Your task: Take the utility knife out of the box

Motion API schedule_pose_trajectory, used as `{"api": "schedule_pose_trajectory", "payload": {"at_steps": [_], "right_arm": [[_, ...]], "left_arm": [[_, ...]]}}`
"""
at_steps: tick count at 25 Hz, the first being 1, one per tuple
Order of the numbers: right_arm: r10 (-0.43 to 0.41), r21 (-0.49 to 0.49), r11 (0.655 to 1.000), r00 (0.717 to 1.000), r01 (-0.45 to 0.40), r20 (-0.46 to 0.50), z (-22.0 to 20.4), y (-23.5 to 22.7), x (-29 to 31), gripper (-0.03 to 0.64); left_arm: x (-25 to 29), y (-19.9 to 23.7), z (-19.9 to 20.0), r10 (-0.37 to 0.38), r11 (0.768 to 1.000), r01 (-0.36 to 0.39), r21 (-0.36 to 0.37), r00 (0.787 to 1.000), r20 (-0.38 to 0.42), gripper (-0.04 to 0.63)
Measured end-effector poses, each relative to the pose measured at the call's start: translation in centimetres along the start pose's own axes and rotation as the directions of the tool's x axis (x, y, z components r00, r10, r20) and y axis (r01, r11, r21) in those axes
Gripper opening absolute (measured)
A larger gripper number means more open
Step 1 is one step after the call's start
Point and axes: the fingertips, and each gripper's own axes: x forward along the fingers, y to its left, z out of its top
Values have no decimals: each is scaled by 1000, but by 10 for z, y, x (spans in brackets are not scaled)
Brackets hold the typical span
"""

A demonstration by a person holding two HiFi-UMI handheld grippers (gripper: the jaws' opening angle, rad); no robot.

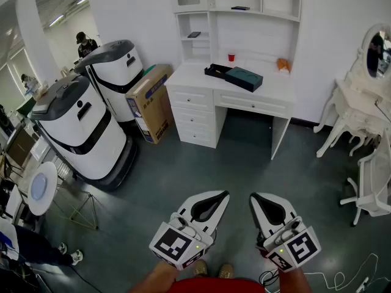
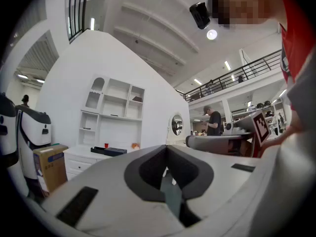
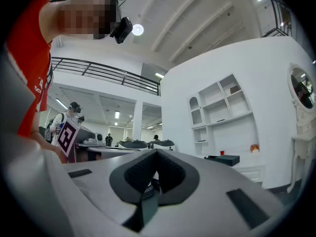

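Note:
A dark teal box (image 1: 243,78) lies on the white desk (image 1: 201,77) far ahead, with a black open tray (image 1: 217,71) beside it on the left. No utility knife shows at this distance. My left gripper (image 1: 223,195) and right gripper (image 1: 254,198) are held side by side low in the head view, over the grey floor and well short of the desk. Both are shut, with nothing between the jaws. The box appears small in the left gripper view (image 2: 114,151) and in the right gripper view (image 3: 228,159). The left gripper's tips (image 2: 167,148) and the right gripper's tips (image 3: 157,153) both meet.
Two white service robots (image 1: 82,127) and a cardboard carton (image 1: 149,99) stand to the left of the desk. A white vanity with a mirror (image 1: 366,84) and a white chair (image 1: 369,188) are on the right. A red cup (image 1: 231,57) sits on the desk. Cables (image 1: 342,276) lie on the floor.

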Motion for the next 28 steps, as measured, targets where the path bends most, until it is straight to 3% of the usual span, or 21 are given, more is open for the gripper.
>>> {"api": "schedule_pose_trajectory", "payload": {"at_steps": [19, 28], "right_arm": [[66, 19, 998, 998, -66, 17, 4, -34, 2, 2], [80, 0, 997, 997, -80, 19, -6, -65, 47, 2]], "left_arm": [[37, 6, 2, 44, 997, -45, 60, 999, 24, 23], [64, 59, -2, 70, 995, -72, 64, 997, 30, 23]]}}
